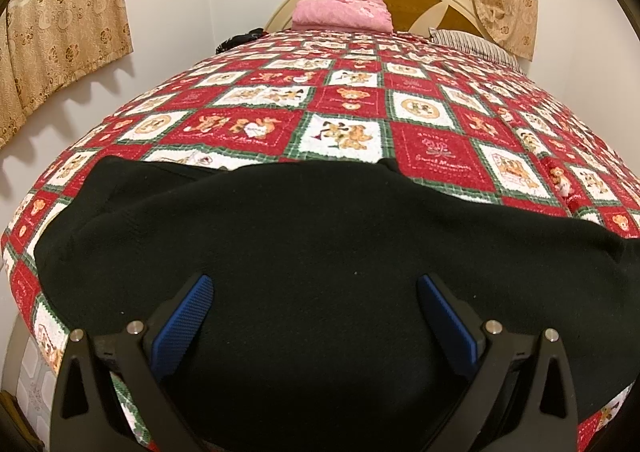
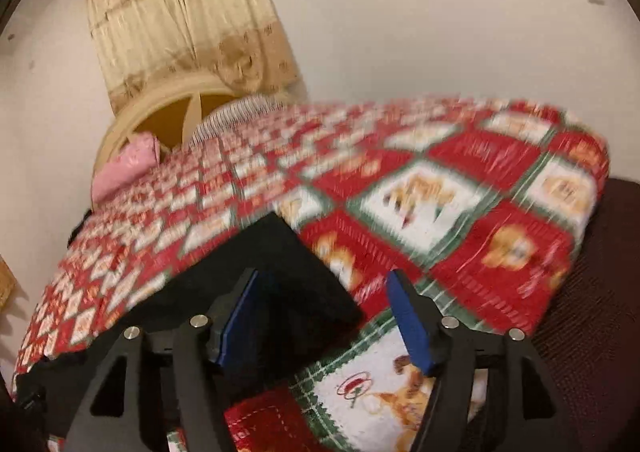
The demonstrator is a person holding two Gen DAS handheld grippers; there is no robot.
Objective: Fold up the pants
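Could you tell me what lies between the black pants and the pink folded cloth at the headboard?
Only bare patchwork quilt lies between the black pants and the pink cloth, clearest in the left wrist view.

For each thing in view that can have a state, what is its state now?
Black pants: lying spread on the bedspread, not gripped.
Left gripper: open, above the pants.
Right gripper: open, over the pants' corner.
Bedspread: laid flat over the bed.
Pink cloth: folded, at the headboard.
Curtains: drawn.

Right tool [image 2: 320, 316] gapes over black pants [image 2: 280, 268] — bedspread [image 2: 480, 219] blurred.
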